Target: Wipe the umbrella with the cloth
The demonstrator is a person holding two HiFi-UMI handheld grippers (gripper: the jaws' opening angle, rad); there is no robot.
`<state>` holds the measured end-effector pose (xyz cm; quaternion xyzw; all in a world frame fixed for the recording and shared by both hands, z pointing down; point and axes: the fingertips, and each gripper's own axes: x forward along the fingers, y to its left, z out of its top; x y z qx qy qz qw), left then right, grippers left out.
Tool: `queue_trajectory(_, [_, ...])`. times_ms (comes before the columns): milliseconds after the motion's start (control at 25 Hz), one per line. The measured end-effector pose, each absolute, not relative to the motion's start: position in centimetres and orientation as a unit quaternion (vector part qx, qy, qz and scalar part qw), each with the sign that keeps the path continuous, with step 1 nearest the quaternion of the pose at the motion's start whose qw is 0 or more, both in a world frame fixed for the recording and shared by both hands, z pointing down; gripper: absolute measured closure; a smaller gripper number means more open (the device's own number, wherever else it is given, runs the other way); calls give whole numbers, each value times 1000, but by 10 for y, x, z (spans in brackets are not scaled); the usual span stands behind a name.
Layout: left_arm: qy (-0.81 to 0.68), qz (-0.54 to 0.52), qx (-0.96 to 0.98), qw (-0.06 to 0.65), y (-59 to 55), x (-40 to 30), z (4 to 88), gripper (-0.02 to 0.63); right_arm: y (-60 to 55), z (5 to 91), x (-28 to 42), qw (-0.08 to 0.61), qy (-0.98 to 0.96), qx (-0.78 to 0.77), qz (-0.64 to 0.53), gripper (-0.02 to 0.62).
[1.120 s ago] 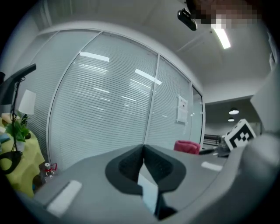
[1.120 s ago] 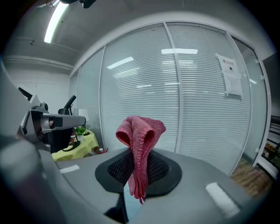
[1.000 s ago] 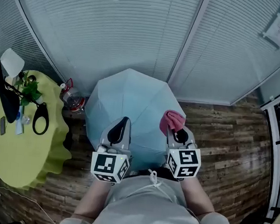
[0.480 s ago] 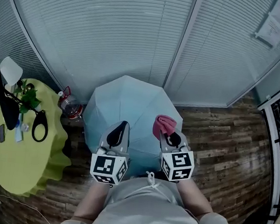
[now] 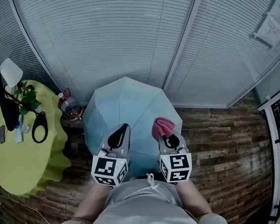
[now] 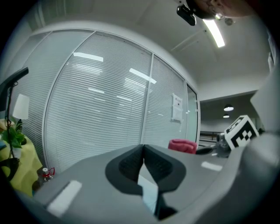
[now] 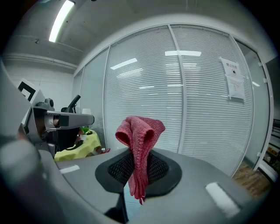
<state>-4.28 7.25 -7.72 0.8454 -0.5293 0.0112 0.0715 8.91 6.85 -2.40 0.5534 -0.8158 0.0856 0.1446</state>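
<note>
Over umbrella, hand-held gripper pinching cloth

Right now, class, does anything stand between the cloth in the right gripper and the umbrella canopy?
Nothing visible does. The pink cloth, clamped in the right gripper, is over the open blue umbrella; the left gripper, shut, sits off to one side.

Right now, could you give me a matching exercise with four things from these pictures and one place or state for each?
1. pale blue open umbrella
2. pink knitted cloth
3. left tongs
4. round table with yellow-green cover

A. shut, nothing between them
B. far left of the head view
C. clamped in the right tongs
D. spread open below both tongs

Pairs: 1-D, 2-C, 3-A, 4-B
</note>
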Motion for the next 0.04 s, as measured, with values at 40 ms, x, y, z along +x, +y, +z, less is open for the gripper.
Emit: queue_trajectory(40, [-529,11,845,71,73,-42,-78,598,69,-24,90,145,-816,554,85,542])
